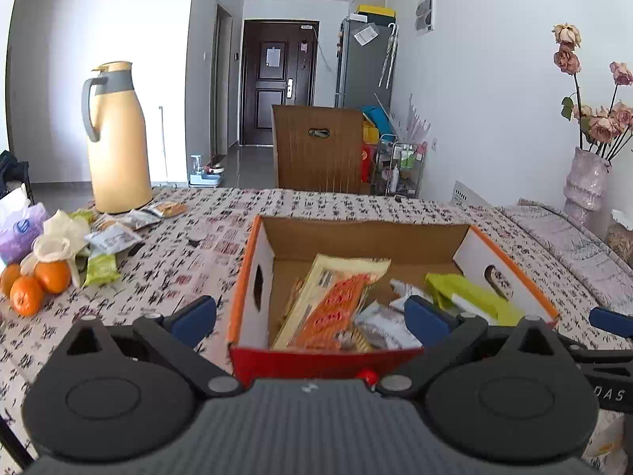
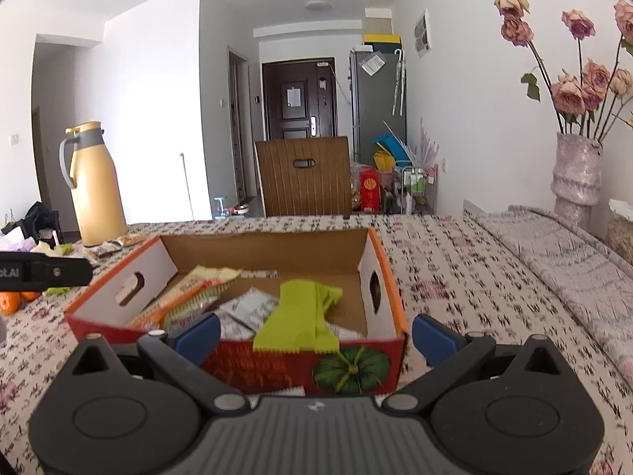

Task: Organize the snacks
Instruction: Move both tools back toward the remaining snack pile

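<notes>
Both the left gripper point(image 1: 310, 318) and right gripper point(image 2: 316, 332) hover wide open and empty before the cardboard box point(image 1: 253, 277), partly filled. Loose snack packets point(image 1: 112, 239) remain by the flask point(image 1: 116, 138); fetching them likely comes next.

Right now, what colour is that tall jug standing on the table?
The tall jug is pale yellow with a grey collar and handle, clearest in the left wrist view.

The left gripper point(image 1: 310, 322) body hides the cardboard box's point(image 1: 253, 277) near wall in the left wrist view. Under the long orange packet point(image 1: 336, 304), the lower snacks are mostly covered (their labels too small to read). The oranges point(image 2: 10, 301) are cut by the frame edge in the right wrist view, behind a black arm.
</notes>
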`<state>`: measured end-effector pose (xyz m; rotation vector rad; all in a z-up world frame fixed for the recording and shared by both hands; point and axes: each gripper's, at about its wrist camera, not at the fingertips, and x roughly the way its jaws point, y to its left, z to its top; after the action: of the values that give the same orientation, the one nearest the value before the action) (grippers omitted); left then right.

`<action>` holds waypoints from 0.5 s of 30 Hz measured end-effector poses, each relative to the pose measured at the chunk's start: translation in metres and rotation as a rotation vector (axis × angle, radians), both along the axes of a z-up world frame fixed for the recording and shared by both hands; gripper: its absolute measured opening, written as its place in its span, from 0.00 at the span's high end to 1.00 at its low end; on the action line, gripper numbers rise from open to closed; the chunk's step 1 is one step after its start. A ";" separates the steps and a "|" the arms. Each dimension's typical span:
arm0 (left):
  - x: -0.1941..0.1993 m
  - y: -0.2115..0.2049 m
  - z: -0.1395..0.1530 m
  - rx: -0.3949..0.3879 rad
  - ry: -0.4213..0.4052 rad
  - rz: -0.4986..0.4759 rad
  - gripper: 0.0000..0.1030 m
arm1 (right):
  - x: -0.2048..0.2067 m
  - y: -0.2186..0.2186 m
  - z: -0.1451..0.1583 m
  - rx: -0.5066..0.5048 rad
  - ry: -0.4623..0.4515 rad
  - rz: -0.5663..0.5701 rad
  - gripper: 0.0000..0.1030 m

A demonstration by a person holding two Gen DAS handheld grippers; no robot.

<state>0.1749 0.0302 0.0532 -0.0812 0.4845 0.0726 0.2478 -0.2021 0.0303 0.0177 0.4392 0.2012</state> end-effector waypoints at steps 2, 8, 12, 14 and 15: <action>-0.005 0.003 -0.004 0.000 0.005 0.003 0.00 | -0.005 -0.001 -0.003 0.000 0.011 -0.002 0.00; -0.017 0.011 -0.017 0.006 0.030 0.015 0.00 | -0.017 -0.005 -0.013 0.003 0.042 -0.007 0.00; -0.027 0.013 -0.023 0.010 0.031 0.018 0.00 | -0.025 -0.007 -0.020 0.004 0.064 -0.006 0.00; -0.030 0.013 -0.025 0.012 0.029 0.018 0.00 | -0.028 -0.007 -0.024 0.005 0.075 -0.006 0.00; -0.031 0.013 -0.026 0.012 0.028 0.016 0.00 | -0.029 -0.008 -0.025 0.005 0.081 -0.004 0.00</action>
<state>0.1434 0.0435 0.0270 -0.0723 0.5112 0.0922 0.2190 -0.2099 0.0049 0.0316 0.5189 0.1980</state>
